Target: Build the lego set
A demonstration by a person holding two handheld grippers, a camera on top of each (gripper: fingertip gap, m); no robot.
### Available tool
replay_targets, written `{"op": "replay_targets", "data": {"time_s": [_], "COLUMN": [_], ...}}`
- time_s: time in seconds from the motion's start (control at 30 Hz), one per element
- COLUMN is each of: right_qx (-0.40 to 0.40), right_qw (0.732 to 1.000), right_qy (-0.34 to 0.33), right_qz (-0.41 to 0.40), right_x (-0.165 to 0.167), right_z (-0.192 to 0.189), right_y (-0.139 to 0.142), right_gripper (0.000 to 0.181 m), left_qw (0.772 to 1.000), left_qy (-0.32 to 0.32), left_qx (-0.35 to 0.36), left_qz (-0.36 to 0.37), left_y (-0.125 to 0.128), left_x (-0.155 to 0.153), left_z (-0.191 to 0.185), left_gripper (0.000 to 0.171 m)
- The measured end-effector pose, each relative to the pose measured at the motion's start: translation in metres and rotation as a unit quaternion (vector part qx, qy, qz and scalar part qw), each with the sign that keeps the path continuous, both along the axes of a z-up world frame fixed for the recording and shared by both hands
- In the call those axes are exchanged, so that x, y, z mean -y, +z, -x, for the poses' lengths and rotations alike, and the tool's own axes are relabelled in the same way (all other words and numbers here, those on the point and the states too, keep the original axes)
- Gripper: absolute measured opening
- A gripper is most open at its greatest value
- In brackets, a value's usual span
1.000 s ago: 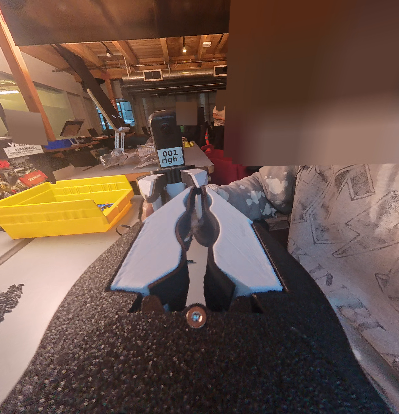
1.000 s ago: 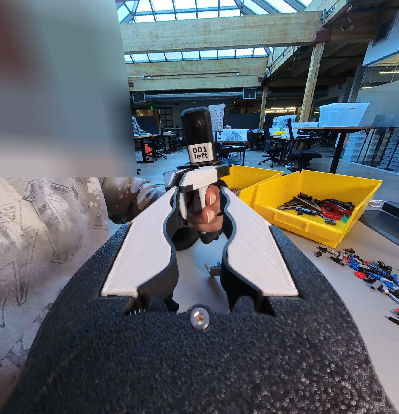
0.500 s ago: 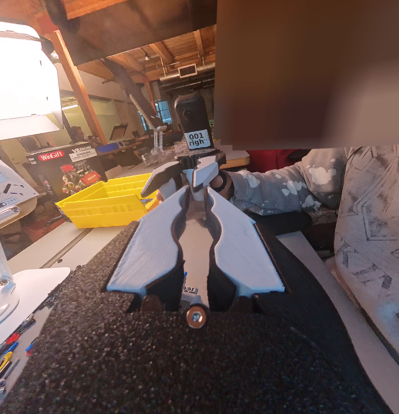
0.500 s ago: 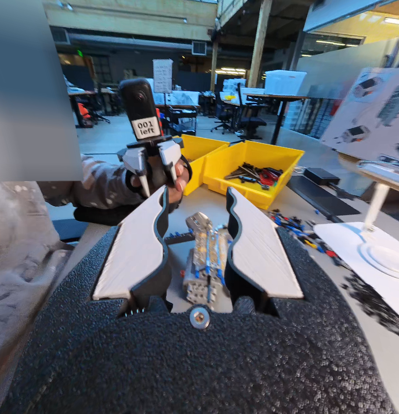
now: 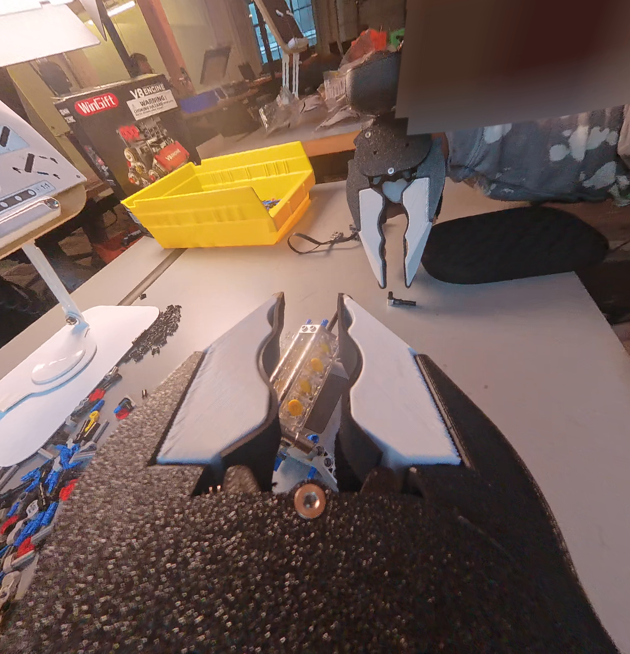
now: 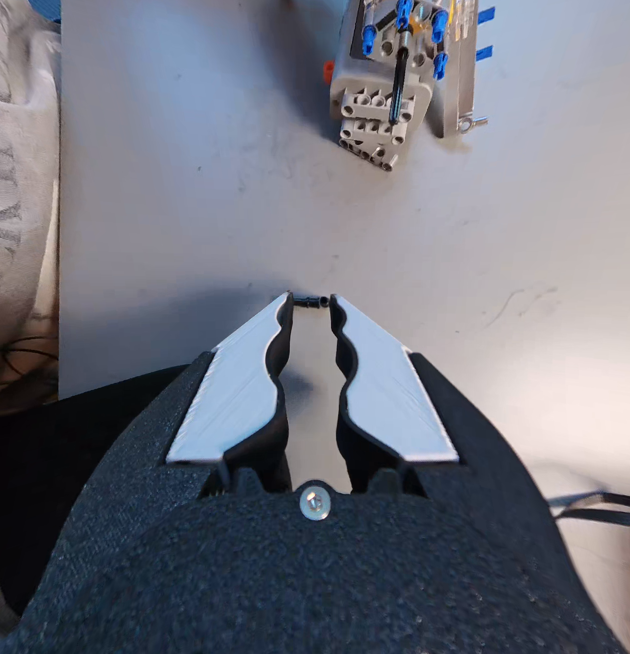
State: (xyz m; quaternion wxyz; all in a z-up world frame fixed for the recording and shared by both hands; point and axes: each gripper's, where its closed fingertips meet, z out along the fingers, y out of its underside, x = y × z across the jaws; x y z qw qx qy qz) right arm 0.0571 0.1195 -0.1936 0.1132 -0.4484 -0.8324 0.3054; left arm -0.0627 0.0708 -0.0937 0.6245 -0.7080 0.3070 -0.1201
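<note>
The left tongs [image 5: 310,299] stand spread around the toy brick engine model [image 5: 308,375] on the grey counter [image 5: 483,354], not clamping it. Just beyond the model, the right tongs [image 6: 309,295] hang released over a small black pin [image 6: 310,302].

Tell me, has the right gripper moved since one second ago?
Yes. The right gripper has come down toward the table; it now points at a small black pin, jaws open, while the yellow bin stayed put.
</note>
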Motion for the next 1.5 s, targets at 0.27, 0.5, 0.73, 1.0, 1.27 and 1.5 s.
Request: {"op": "replay_targets", "data": {"time_s": [0.27, 0.5, 0.73, 1.0, 1.27, 1.5], "right_qx": [0.01, -0.153, -0.426, -0.453, -0.473, -0.489], "right_qw": [0.999, 0.987, 0.904, 0.89, 0.88, 0.871], "right_qy": [-0.041, -0.04, -0.002, 0.029, 0.033, 0.038], "right_qz": [-0.001, 0.002, 0.046, 0.039, 0.034, 0.042], "right_x": [-0.003, 0.008, 0.048, 0.071, 0.079, 0.085], "right_z": [0.005, 0.031, 0.052, 0.059, 0.058, 0.056], "right_y": [-0.013, 0.043, 0.151, 0.153, 0.154, 0.158], "right_gripper": [0.008, 0.004, 0.004, 0.003, 0.003, 0.003], "left_qw": [1.0, 0.995, 0.925, 0.838, 0.822, 0.804], "left_qy": [0.008, -0.029, -0.123, -0.223, -0.243, -0.264], "left_qx": [-0.022, 0.091, 0.337, 0.46, 0.471, 0.488], "left_qz": [-0.007, -0.017, 0.128, 0.191, 0.207, 0.215], "left_y": [0.003, 0.034, 0.035, 0.044, 0.045, 0.048], "left_x": [0.002, 0.013, 0.015, 0.03, 0.034, 0.037], "left_z": [0.0, -0.029, -0.062, -0.073, -0.075, -0.078], "left_gripper": [0.023, 0.016, 0.021, 0.015, 0.004, 0.004]}}
